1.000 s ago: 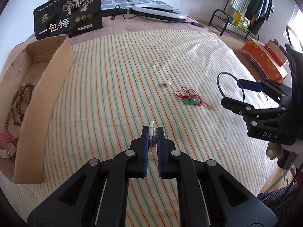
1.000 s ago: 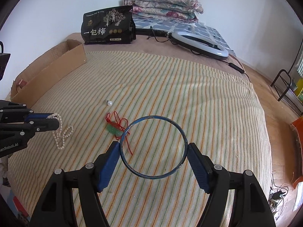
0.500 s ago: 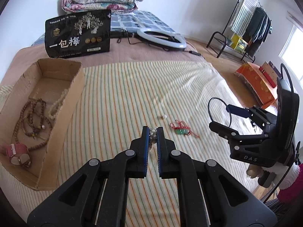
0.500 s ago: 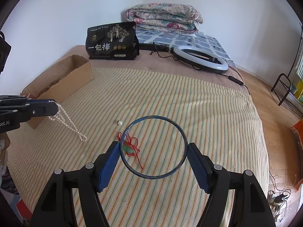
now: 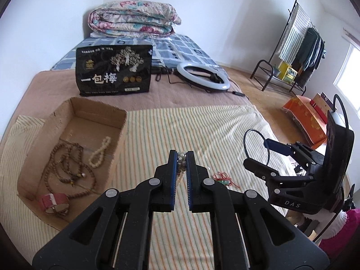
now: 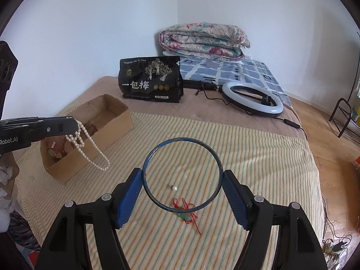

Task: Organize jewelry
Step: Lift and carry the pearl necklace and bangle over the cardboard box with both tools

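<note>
My left gripper is shut on a pearl necklace, whose strands dangle in the air beside the cardboard box. My right gripper is shut on a thin blue bangle, held upright between its blue pads above the striped blanket. Below the bangle lie a loose pearl stud and a green pendant on red cord. Brown bead strings, a cream bead bracelet and a red band lie in the cardboard box.
A black printed bag stands behind the box. A white ring light with its cable lies at the back, and a folded floral quilt sits by the wall. A clothes rack stands on the floor to the right.
Both grippers have risen from the blanket. The pearl necklace has come off the blanket and now hangs free near the box. The bangle stays gripped.
</note>
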{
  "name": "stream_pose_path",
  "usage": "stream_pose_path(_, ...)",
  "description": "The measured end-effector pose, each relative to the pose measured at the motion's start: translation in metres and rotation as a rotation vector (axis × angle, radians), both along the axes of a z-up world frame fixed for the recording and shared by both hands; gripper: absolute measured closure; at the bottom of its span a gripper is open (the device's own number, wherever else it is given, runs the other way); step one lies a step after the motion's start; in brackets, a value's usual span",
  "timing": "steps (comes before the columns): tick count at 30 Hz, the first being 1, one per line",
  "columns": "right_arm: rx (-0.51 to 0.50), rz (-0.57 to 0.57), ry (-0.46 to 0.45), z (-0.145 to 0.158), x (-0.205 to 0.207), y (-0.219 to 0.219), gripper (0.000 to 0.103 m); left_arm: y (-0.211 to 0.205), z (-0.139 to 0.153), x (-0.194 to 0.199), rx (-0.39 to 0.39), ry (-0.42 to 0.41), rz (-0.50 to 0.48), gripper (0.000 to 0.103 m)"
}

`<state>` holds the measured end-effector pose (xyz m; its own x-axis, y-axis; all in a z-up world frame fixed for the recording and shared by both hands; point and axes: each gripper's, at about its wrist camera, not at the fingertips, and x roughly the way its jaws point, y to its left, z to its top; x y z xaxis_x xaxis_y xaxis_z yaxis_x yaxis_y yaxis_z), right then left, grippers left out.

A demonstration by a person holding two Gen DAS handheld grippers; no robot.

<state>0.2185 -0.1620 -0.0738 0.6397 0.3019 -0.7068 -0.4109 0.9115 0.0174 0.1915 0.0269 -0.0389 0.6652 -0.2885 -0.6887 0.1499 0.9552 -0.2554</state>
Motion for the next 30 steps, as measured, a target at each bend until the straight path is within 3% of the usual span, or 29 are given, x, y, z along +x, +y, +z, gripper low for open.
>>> stream_pose_path(16, 0.044, 0.091, -0.033, 0.015, 0.019, 0.076, 0.029, 0.072, 0.019, 0.004, 0.016, -0.046, 0.127, 0.098)
stream_pose_path(30, 0.065, 0.164, -0.032, 0.005, 0.04, 0.146, 0.029, 0.13, 0.016, 0.009, 0.016, -0.042, 0.243, 0.098)
